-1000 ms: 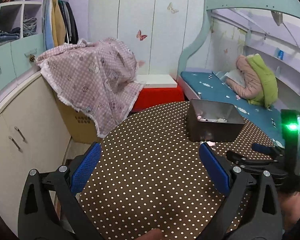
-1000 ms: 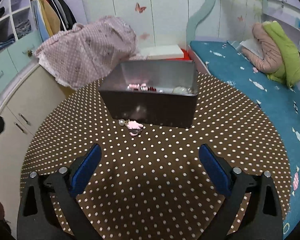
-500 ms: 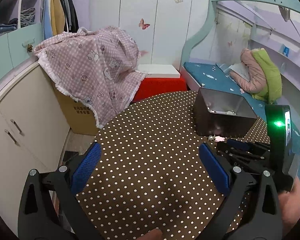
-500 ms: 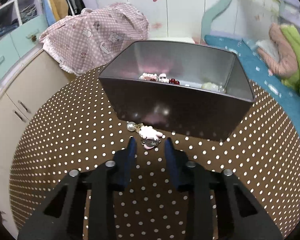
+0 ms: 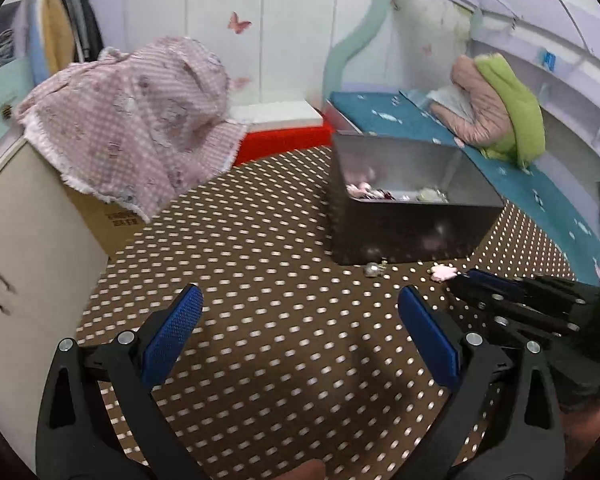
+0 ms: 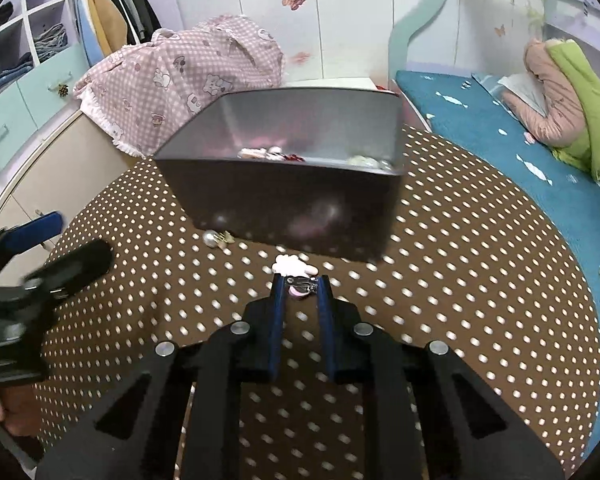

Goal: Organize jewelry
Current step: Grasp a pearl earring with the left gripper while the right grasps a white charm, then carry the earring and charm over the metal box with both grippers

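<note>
A pink and white charm (image 6: 293, 266) with a dark clip lies on the dotted tablecloth just in front of the grey metal box (image 6: 292, 204). My right gripper (image 6: 300, 286) has its jaws closing, and the charm's clip sits pinched between the blue pads. The left wrist view shows the same charm (image 5: 442, 272) at the tip of the right gripper (image 5: 472, 280). A pearl earring (image 6: 212, 238) rests loose to the left by the box corner. Several jewelry pieces (image 6: 276, 154) lie inside the box. My left gripper (image 5: 300, 312) hovers open over the cloth, holding nothing.
The round table (image 5: 260, 240) wears a brown cloth with white dots. Beyond it are a pink checked blanket (image 5: 132, 120) over a cardboard box, a red and white box (image 5: 280, 136), cream cabinets on the left, and a bed with a teal cover (image 6: 480, 120) on the right.
My right gripper moved in toward the box and went from wide open to closed around the pink charm. My left gripper came lower and nearer the box, still open.
</note>
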Motion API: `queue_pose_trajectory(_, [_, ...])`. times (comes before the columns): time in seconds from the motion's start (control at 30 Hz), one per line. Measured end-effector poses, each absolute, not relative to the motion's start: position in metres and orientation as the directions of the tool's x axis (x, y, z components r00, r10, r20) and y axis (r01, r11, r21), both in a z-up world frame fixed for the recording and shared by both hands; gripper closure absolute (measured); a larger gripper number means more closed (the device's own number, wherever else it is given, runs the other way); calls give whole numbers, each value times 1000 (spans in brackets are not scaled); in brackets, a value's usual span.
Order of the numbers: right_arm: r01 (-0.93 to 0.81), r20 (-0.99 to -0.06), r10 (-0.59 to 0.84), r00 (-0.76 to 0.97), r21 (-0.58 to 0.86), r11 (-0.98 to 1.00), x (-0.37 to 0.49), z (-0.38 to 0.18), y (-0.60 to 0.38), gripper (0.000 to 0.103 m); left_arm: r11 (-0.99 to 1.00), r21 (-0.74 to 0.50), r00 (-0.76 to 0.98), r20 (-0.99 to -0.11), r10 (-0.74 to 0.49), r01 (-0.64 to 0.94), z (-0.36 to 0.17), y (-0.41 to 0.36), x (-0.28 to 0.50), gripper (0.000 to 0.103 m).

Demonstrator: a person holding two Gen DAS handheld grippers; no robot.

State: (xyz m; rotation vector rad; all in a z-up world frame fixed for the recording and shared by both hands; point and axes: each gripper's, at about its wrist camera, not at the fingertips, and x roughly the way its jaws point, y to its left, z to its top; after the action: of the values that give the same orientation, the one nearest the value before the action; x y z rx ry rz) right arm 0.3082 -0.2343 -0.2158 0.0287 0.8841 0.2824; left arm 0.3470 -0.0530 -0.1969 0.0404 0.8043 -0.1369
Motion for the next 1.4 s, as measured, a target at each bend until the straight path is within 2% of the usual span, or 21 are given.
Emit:
queue_pose_trajectory(0.3, [-201, -763, 257, 593, 168, 965, 299, -216, -263, 88, 990, -17, 618, -780, -100, 139, -229, -81, 392, 5])
queue_pose_trajectory(0.4, [-206, -761, 267, 591, 178, 962, 298, -216, -264, 88, 990, -49, 591, -798, -119, 134, -236, -83, 403, 9])
queue_pose_trajectory(0.5, [-212, -758, 276, 591, 184, 960, 296, -215, -265, 88, 990, -27, 600, -793, -105, 137, -235, -86, 407, 30])
queue_pose_trajectory(0.57, [-217, -755, 280, 593, 184, 959, 296, -212, -264, 88, 988, -23, 601, -791, -113, 155, -235, -89, 408, 39])
queue_pose_trajectory(0.63, [-221, -753, 284, 594, 187, 957, 296, -211, -264, 88, 981, -45, 602, -784, -151, 187, -233, -89, 406, 61])
queue_pose_trajectory(0.73, [-231, -750, 289, 595, 185, 955, 294, -208, -260, 88, 974, -81, 598, -778, -194, 211, -232, -85, 401, 84])
queue_pose_trajectory(0.77, [-233, -750, 289, 595, 183, 955, 293, -208, -259, 88, 972, -96, 593, -777, -209, 216, -232, -80, 400, 87])
queue_pose_trajectory(0.9, [-244, -745, 291, 600, 176, 954, 289, -202, -256, 88, 962, -133, 587, -770, -251, 237, -231, -71, 386, 90])
queue_pose_trajectory(1.17, [-270, -731, 286, 620, 144, 952, 282, -182, -248, 88, 960, -126, 608, -751, -256, 249, -221, -54, 347, 90])
queue_pose_trajectory(1.4, [-302, -696, 304, 650, 130, 944, 277, -153, -242, 88, 961, -122, 670, -694, -262, 250, -177, -33, 322, 90])
